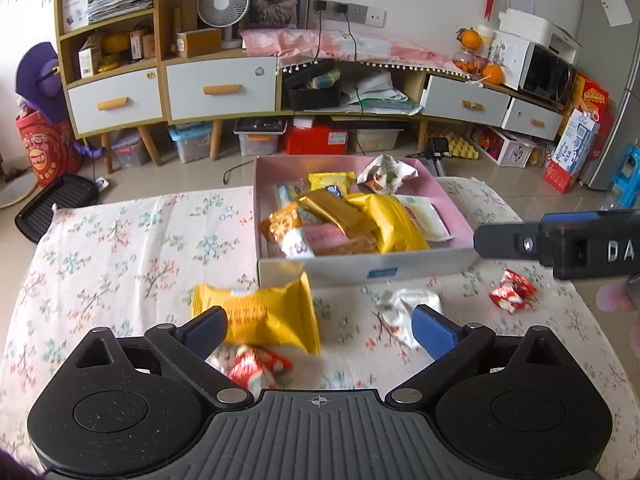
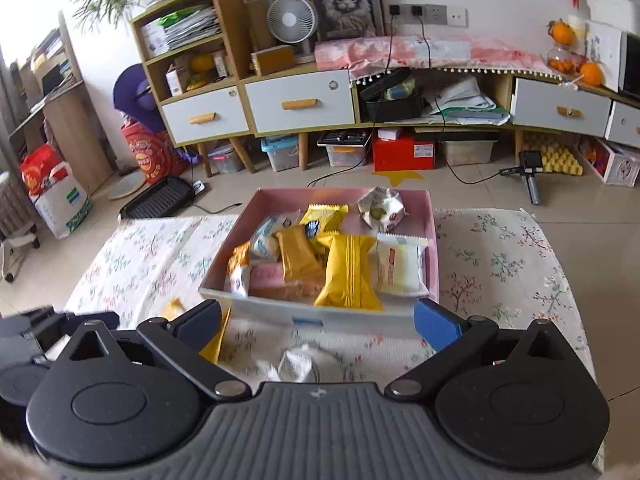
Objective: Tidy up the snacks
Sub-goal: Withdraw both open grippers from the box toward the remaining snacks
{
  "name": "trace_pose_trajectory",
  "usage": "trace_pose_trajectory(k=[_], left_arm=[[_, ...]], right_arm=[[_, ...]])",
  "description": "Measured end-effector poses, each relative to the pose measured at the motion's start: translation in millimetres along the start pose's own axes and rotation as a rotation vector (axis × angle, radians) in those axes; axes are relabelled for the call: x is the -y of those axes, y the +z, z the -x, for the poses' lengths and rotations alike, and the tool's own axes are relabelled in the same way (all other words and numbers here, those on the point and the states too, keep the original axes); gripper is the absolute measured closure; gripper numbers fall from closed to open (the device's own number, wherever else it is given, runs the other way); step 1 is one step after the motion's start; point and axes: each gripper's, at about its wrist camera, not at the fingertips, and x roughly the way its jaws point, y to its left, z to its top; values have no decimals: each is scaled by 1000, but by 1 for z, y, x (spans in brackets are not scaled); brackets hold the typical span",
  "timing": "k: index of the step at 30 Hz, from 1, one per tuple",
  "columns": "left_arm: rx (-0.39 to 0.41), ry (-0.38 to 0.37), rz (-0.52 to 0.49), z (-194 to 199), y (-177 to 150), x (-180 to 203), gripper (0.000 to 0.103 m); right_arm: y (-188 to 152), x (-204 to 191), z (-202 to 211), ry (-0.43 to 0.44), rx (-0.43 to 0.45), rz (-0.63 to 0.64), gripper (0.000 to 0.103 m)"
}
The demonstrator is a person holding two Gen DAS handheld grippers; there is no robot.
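- Filling the pink-lined cardboard box [image 2: 434,240] looks well under way: roughly ten wrapped snacks already lie inside, among them a yellow pillow pack [image 2: 348,272], a gold pack [image 2: 298,260], a white pack [image 2: 400,266] and a crumpled white wrapper [image 2: 382,208] at the far end.
- Left on the floral-cloth bench [image 1: 120,248], outside the box: a yellow snack packet [image 1: 264,316], a red-and-white candy [image 1: 256,366] just beside it, a white crumpled snack [image 1: 404,306], and another red-and-white candy [image 1: 512,292] to the right.
- Left claw [image 1: 320,326] is spread wide, holding nothing; it hovers over the yellow packet, one finger overlapping its edge in view, contact unclear.
- Right claw [image 2: 318,322] also spread and empty, near the box's front wall, above the white crumpled snack.
- Judgement: mostly done, four loose items to go; yellow packet looks like the next pick.
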Motion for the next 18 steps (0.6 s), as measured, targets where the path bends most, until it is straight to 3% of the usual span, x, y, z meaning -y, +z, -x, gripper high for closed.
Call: trace_pose_trajectory(k=[10,18], left_arm=[[-18,19,-14,21,-45,-2,3],[-23,-5,-30,32,-82,-6,3]], right_arm=[[-33,0,20,27,-43,18,0],[-69,-5,34,56,1,129,0]])
